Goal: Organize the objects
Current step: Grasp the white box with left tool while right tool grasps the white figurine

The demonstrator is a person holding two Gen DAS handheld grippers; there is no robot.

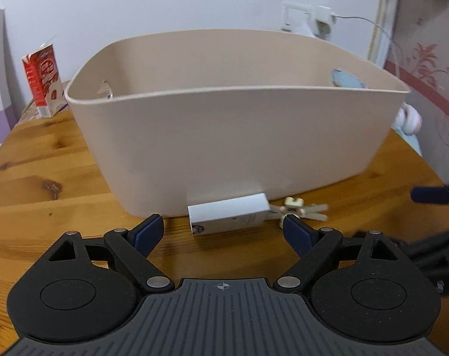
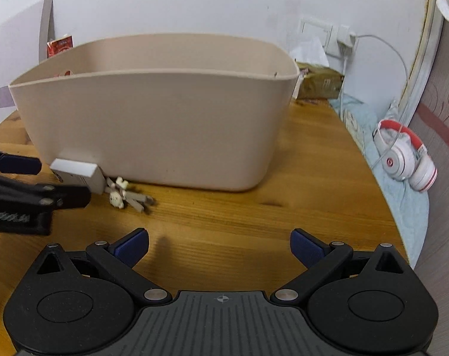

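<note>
- My left gripper [image 1: 221,231]: nearest the lens, angled down toward the wooden table [image 1: 61,178]. Jaws spread wide, blue pads [image 1: 148,234] bare, clamping nothing. From my right wrist view it enters at the left edge, one pad tip close to the bin's near wall.
- White box [image 1: 229,216]: lying on its side on the table just ahead of the left fingertips, between their lines but not touched. Its far end sits against the foot of the bin.
- Cream-coloured trinket [image 1: 295,210]: a small bear-like figure with pale tassel strips, on the table just beside the box's right end, near the right-hand pad of my left gripper. Somewhat blurred; I cannot tell its exact make.
- My right gripper [image 2: 220,249]: also tilted down at the table, jaws apart, nothing between them but bare wood.
- Beige bin [image 1: 233,136]: upright on the table, open-topped, directly behind the box. A pale blue thing [image 1: 347,78] and a scrap of packaging peek above the rim inside; contents otherwise hidden.
- Red and white carton [image 1: 43,80]: standing at the far left of the table, apart from the bin.
- White and red headphones [image 2: 405,157]: on a light blue cloth [image 2: 399,204] off the table's right edge.
</note>
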